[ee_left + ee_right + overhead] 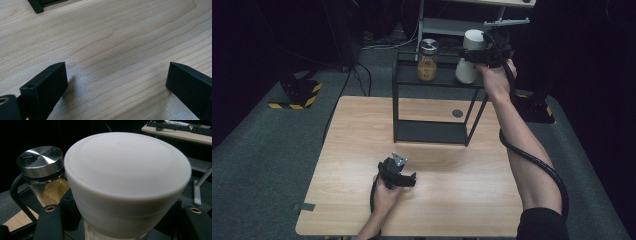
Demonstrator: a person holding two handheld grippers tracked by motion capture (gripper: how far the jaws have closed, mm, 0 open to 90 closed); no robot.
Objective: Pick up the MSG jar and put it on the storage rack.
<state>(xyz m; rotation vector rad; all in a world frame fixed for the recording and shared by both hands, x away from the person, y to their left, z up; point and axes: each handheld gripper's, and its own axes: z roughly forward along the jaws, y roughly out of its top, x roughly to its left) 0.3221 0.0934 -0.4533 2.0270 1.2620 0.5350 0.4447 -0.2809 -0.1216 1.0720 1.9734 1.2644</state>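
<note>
A white lidded container (468,55) (127,177) is at the right of a black wire rack's top shelf (437,80); I cannot tell whether it touches the shelf. My right gripper (476,56) (120,220) is shut on it, one jaw on each side below the lid. Beside it on the shelf stands a glass jar (428,61) (42,167) with a metal lid and tan powder inside. My left gripper (410,180) (117,82) rests low over the wooden table (362,150) near the front. Its jaws are open, with only bare wood between them.
The rack's lower frame (432,132) stands on the table's far half, one foot (37,6) ahead of the left gripper. A round grommet (457,113) sits in the tabletop. Hazard-striped bases (299,92) (537,107) lie on the floor. A white shelf unit (472,22) stands behind.
</note>
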